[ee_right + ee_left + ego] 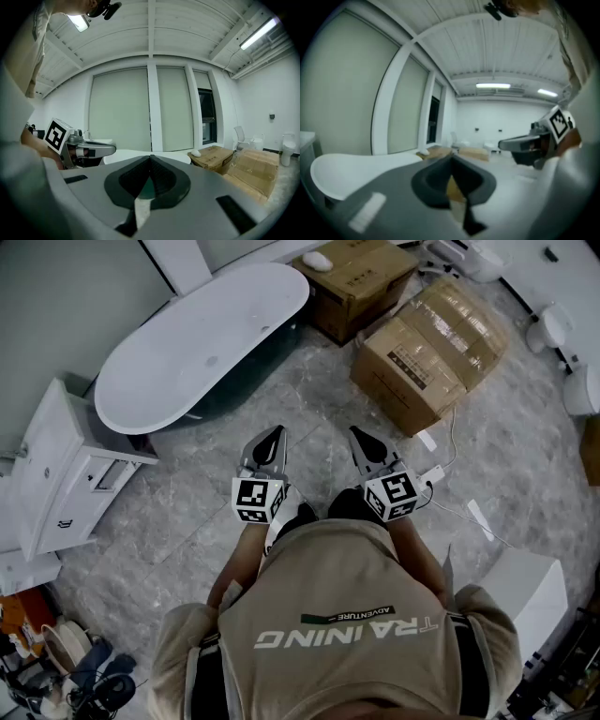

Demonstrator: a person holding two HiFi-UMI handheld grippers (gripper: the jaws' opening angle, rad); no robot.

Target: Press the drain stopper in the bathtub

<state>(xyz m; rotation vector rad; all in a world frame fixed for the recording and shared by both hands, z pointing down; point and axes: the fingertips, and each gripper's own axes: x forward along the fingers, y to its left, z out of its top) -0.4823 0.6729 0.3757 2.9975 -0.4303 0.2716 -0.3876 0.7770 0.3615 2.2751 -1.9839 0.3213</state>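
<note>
The white oval bathtub stands at the upper left of the head view, on the grey marble floor. A small round spot on its bottom looks like the drain stopper. Both grippers are held side by side in front of the person's chest, well short of the tub. The left gripper is shut and holds nothing. The right gripper is shut and empty as well. In the left gripper view the jaws meet, with the tub rim to the left. In the right gripper view the jaws are together too, the tub behind them.
Two cardboard boxes stand right of the tub. A white cabinet sits at the left near the tub's end. Cables and a power strip lie on the floor at the right, with a white box beyond.
</note>
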